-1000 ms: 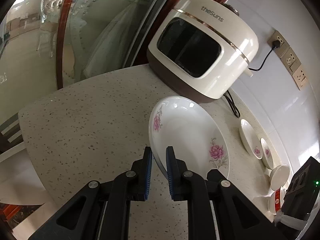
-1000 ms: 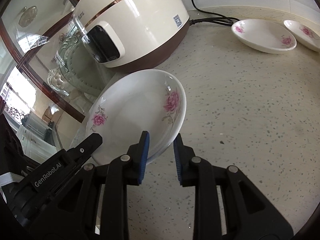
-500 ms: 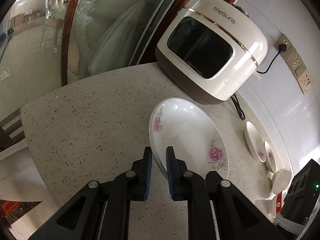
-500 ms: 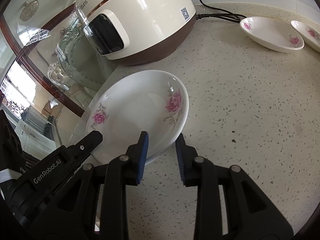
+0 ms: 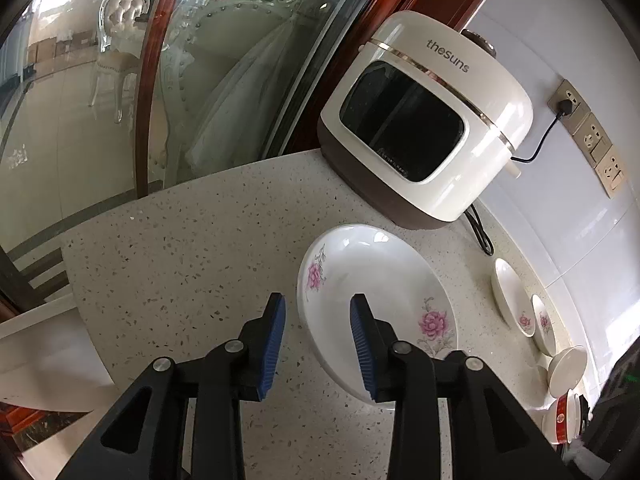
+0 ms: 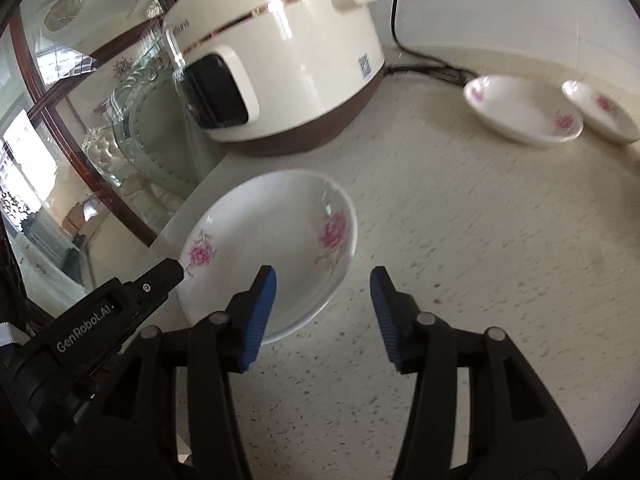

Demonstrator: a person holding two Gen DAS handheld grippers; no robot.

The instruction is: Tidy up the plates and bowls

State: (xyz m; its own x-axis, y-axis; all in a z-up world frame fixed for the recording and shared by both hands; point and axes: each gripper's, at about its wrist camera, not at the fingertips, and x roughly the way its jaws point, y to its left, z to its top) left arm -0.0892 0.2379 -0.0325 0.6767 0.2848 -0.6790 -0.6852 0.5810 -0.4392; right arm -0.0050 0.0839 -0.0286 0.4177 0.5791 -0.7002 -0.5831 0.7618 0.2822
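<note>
A large white plate with pink flowers [image 5: 376, 300] lies flat on the speckled counter [image 5: 192, 264] in front of the rice cooker; it also shows in the right wrist view [image 6: 272, 240]. My left gripper [image 5: 318, 346] is open, its jaws either side of the plate's near rim. My right gripper [image 6: 322, 316] is open and empty, its left finger over the plate's rim. The left gripper's body [image 6: 104, 312] shows beside the plate in the right wrist view.
A cream rice cooker [image 5: 424, 128] stands at the back, its cord [image 5: 478, 232] running to a wall socket [image 5: 568, 100]. Two smaller flowered dishes [image 6: 524, 110] [image 6: 600, 116] lie by the wall. More bowls [image 5: 566, 364] stand further right. The counter edge [image 5: 84, 312] drops at left, beside glass.
Both grippers have opened and let go of the plate's rim. The plate now rests flat on the counter. Both grippers have pulled back and lifted a little.
</note>
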